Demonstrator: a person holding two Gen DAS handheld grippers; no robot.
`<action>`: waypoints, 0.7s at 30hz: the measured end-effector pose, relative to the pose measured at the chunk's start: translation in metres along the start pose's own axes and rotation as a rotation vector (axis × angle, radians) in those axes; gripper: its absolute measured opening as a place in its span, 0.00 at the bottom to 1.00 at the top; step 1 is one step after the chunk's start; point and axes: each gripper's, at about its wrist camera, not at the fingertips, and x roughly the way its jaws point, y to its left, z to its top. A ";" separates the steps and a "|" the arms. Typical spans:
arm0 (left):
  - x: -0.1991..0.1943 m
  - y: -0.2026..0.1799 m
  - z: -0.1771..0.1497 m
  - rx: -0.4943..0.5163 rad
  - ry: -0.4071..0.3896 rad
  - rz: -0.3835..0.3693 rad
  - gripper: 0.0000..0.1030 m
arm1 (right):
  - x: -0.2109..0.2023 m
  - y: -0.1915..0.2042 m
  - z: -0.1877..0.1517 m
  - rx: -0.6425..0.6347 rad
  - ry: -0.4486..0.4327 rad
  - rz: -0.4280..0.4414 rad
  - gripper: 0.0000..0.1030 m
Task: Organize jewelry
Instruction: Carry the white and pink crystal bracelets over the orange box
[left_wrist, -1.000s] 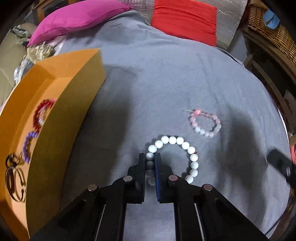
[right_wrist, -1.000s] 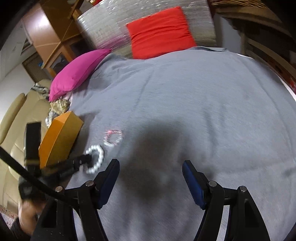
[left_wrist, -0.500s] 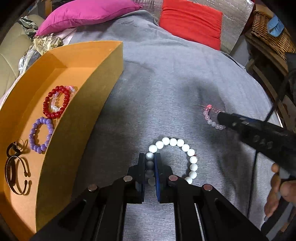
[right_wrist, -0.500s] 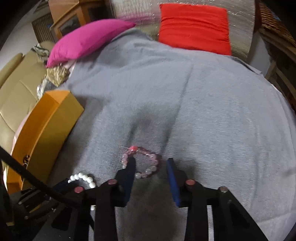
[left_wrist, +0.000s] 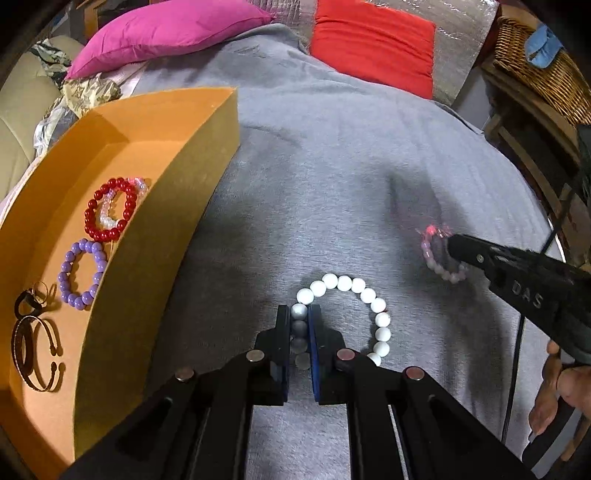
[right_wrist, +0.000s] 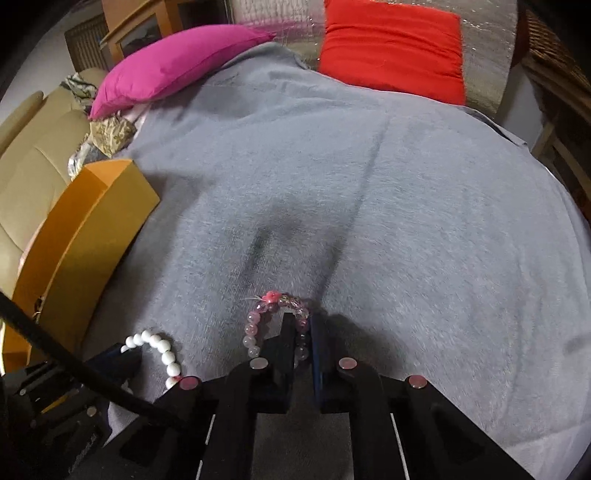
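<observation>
Fingers of our left gripper (left_wrist: 299, 325) clench the white bead bracelet (left_wrist: 354, 314); our right gripper (right_wrist: 303, 332) clenches the pink bead bracelet (right_wrist: 273, 317). We grip both so each can join the orange box (left_wrist: 122, 133).

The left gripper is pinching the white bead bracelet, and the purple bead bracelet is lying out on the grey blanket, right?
Not quite. The left gripper does pinch the white bead bracelet, but the purple bead bracelet lies inside the orange cardboard box, not on the grey blanket. The left wrist view shows it.
</observation>
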 end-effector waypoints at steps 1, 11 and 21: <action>-0.002 -0.002 0.000 0.003 -0.003 -0.006 0.09 | -0.005 -0.003 -0.003 0.007 -0.007 0.002 0.08; -0.033 -0.026 -0.008 0.048 -0.037 -0.059 0.09 | -0.065 -0.032 -0.042 0.114 -0.086 0.045 0.08; -0.060 -0.058 -0.018 0.119 -0.070 -0.067 0.09 | -0.098 -0.038 -0.076 0.160 -0.118 0.055 0.08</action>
